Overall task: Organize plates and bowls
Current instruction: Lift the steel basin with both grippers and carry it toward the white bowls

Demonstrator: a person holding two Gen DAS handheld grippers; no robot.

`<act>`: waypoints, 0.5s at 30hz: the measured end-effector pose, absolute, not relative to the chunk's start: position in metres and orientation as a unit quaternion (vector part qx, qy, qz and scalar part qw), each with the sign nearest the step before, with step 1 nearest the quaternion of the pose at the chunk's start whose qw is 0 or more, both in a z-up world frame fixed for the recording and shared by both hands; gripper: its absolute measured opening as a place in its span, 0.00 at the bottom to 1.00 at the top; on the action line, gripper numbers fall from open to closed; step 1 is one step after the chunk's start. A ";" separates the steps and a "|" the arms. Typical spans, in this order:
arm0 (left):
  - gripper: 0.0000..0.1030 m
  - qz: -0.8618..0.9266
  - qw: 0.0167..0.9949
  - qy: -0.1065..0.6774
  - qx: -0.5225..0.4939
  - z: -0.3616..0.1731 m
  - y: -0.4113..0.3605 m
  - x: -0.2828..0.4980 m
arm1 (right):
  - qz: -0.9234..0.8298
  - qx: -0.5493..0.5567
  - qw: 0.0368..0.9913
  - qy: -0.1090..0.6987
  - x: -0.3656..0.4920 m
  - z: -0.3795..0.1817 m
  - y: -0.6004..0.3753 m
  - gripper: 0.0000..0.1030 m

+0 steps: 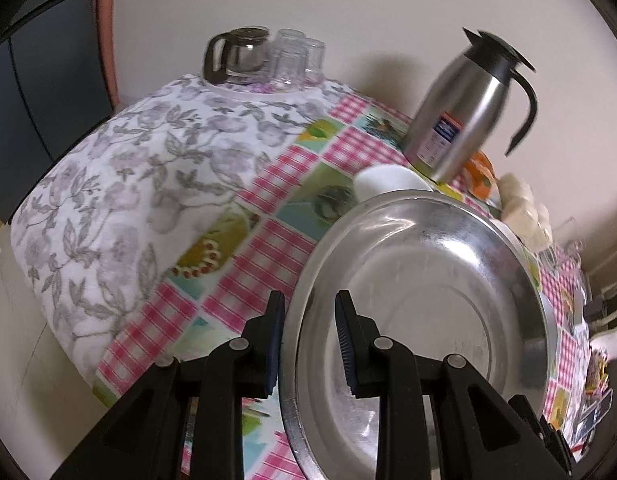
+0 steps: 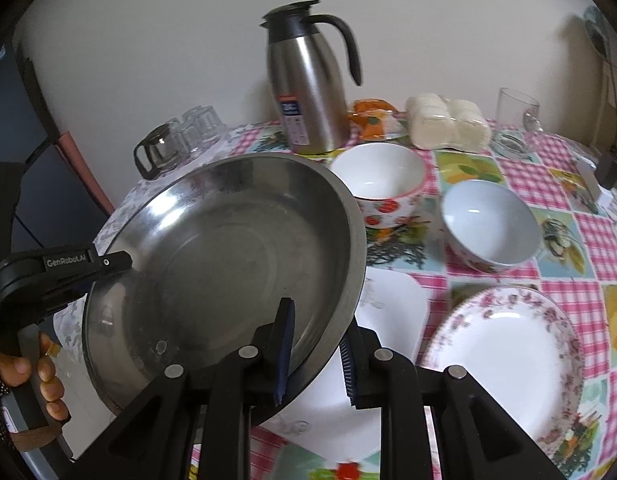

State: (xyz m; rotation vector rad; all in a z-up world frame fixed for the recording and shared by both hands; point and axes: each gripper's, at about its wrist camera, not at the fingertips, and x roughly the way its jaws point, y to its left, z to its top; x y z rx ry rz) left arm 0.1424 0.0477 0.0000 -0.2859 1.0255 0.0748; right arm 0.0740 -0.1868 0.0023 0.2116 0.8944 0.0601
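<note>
- Clearly both tongs pinch the wide, shallow stainless-steel bowl [image 2: 224,256] by opposite rims: left tongs [image 1: 310,344], right tongs [image 2: 316,354], holding it tilted above the counter [image 2: 564,236].
- It looks stiff, light and slick; rim grips suit it.
- Only the right view shows the white floral plate [image 2: 504,360] and two ceramic bowls [image 2: 378,178].

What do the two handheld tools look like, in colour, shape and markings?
Both are black plastic with silver round rivets and dark blue ribbed pads. The left tool carries white "GenRobot.AI" lettering on its finger and a grey handle. The right tool shows the same angular black linkage.
</note>
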 end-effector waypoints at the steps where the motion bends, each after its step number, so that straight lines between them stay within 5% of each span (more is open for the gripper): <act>1: 0.26 0.031 0.861 0.490 -0.133 -0.001 0.041 0.142 | 0.027 0.104 0.895 0.432 0.073 0.002 -0.190 0.22; 15: 0.26 -0.008 0.850 0.519 -0.095 -0.016 -0.016 0.137 | -0.015 0.130 0.884 0.450 0.055 -0.007 -0.243 0.23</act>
